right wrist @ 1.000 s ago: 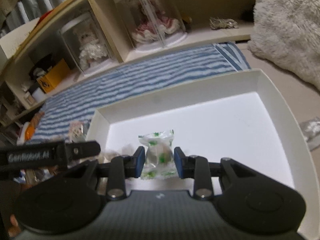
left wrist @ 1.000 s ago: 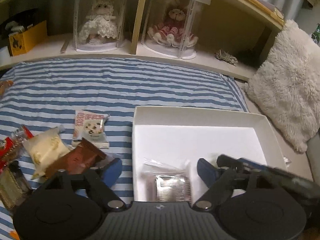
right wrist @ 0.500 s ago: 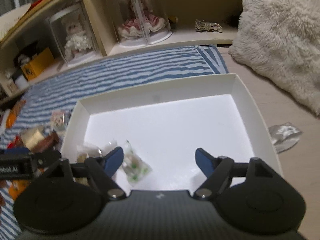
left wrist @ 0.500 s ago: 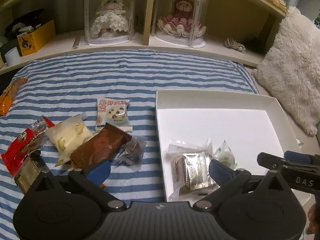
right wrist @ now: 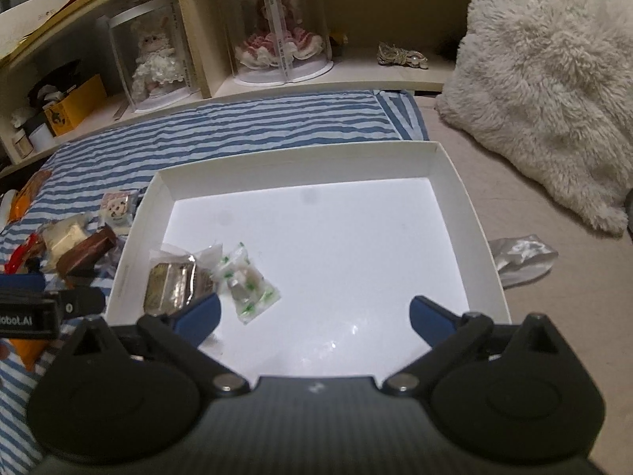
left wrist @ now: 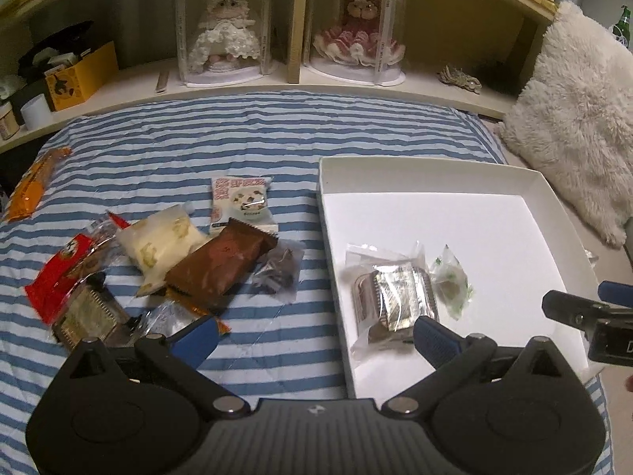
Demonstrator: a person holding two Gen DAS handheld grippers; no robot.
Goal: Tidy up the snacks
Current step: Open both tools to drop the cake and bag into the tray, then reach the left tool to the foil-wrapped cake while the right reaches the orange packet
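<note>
A white box (left wrist: pixel 431 176) (right wrist: pixel 300 158) lies on the striped blanket. In it lie a silver foil-wrapped snack in clear wrap (left wrist: pixel 391 297) (right wrist: pixel 174 281) and a small green-printed clear packet (left wrist: pixel 451 281) (right wrist: pixel 247 281). My left gripper (left wrist: pixel 314 336) is open and empty, held above the box's near left wall. My right gripper (right wrist: pixel 314 316) is open and empty above the box's near edge. Loose snacks lie left of the box: a brown packet (left wrist: pixel 221 265), a cream packet (left wrist: pixel 162 243), a cookie packet (left wrist: pixel 241 202), a red packet (left wrist: pixel 63 273), a dark clear-wrapped piece (left wrist: pixel 279 271).
An orange packet (left wrist: pixel 31 186) lies at the blanket's far left. A silver packet (right wrist: pixel 518 257) lies right of the box. A fluffy white pillow (right wrist: pixel 546 79) is at the right. Shelves behind hold two doll cases (left wrist: pixel 225 27) (left wrist: pixel 356 27) and a yellow box (left wrist: pixel 79 75).
My right gripper opened and let go of the green-printed packet, which now lies in the box by the foil snack. Both grippers pulled back and up from the box.
</note>
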